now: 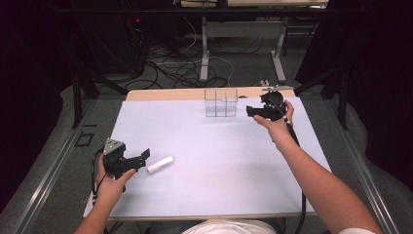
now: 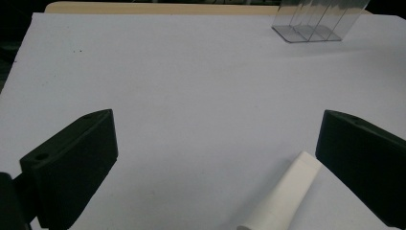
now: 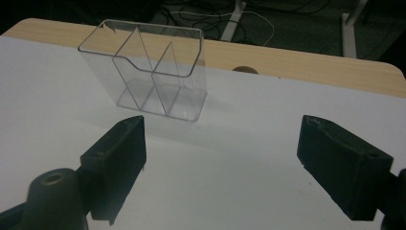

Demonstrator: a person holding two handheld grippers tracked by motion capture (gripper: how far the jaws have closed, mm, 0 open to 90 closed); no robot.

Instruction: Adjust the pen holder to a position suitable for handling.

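Note:
A white tube [image 1: 160,164] lies on the white table cover at the front left, also seen as the white tube [image 2: 282,196] low in the left gripper view. My left gripper [image 1: 139,161] stands open just left of it, its right jaw close beside the tube and nothing held. A clear plastic organiser [image 1: 220,102] with dividers stands upright near the far edge, empty as far as I can see. My right gripper [image 1: 253,111] hovers open just right of the clear organiser [image 3: 148,72], jaws wide apart and empty.
The white sheet [image 1: 214,161] covers a wooden table [image 1: 165,93] whose far edge shows bare wood. Beyond it are cables on the floor [image 1: 180,68] and white table legs [image 1: 204,48]. Dark frames stand at both sides.

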